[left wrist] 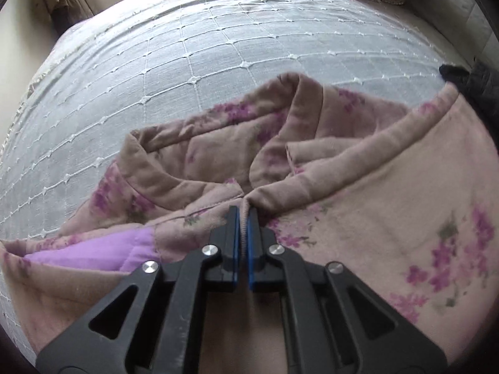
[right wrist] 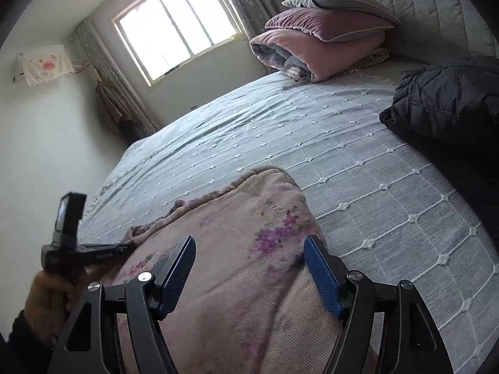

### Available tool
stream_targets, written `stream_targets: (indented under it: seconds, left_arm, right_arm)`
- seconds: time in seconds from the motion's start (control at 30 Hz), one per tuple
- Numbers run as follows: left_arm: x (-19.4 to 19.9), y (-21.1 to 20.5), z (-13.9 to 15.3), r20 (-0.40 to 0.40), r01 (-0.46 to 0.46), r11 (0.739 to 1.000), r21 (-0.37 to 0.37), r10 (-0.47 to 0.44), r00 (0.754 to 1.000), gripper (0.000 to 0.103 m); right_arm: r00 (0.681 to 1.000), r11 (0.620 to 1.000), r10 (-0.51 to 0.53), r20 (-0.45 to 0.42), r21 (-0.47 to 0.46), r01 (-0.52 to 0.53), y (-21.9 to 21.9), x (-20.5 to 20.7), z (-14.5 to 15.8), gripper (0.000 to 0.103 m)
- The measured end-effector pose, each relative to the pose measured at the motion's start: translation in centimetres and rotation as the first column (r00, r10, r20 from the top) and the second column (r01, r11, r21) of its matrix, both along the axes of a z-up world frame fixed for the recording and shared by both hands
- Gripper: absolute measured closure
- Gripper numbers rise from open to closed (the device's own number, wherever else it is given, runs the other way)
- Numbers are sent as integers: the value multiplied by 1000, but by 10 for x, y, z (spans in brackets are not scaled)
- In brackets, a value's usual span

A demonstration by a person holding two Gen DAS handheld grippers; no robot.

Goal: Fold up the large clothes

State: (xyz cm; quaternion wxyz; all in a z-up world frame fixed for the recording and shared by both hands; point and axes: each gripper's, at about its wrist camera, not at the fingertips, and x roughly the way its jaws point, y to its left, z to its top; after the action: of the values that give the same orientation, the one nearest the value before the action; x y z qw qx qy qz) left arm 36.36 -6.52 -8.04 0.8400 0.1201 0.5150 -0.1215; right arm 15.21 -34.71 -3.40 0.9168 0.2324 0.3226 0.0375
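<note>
A pink quilted garment with purple flowers (left wrist: 374, 193) lies on the bed, its collar spread open and a lilac lining showing at the lower left. My left gripper (left wrist: 244, 218) is shut on the garment's front edge just below the collar, with a strip of fabric pinched between the blue pads. In the right wrist view the garment (right wrist: 237, 249) bulges up under my right gripper (right wrist: 249, 243), which hovers open with its pads apart on either side of the cloth. A hand (right wrist: 46, 293) holds the left gripper (right wrist: 124, 247) at the garment's left edge.
The grey-blue quilted bedcover (right wrist: 343, 155) stretches beyond the garment. A black puffer jacket (right wrist: 446, 99) lies at the right. Stacked pillows and a folded pink quilt (right wrist: 318, 46) sit by the headboard. A window (right wrist: 177, 21) and curtains are behind the bed.
</note>
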Motion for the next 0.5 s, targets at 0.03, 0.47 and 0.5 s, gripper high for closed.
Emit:
stream_targets:
  seconds: [0.03,0.47,0.5]
  left_arm:
    - [-2,-1,0,16,2,1000,5,-2,1000,97]
    - [-40,66,61,34,-28,977,-211,36,999,55]
    - [-49,86,68,46,-46,971,-234,58,997,55]
  right_arm:
    - [1000,1000,10,-28,-1,-10,2,4,-5,30]
    - [960,997,2,-280,-73,-24,3,40,-59,21]
    - [963,996,5,-271,-85,-29,4,38,-54,21]
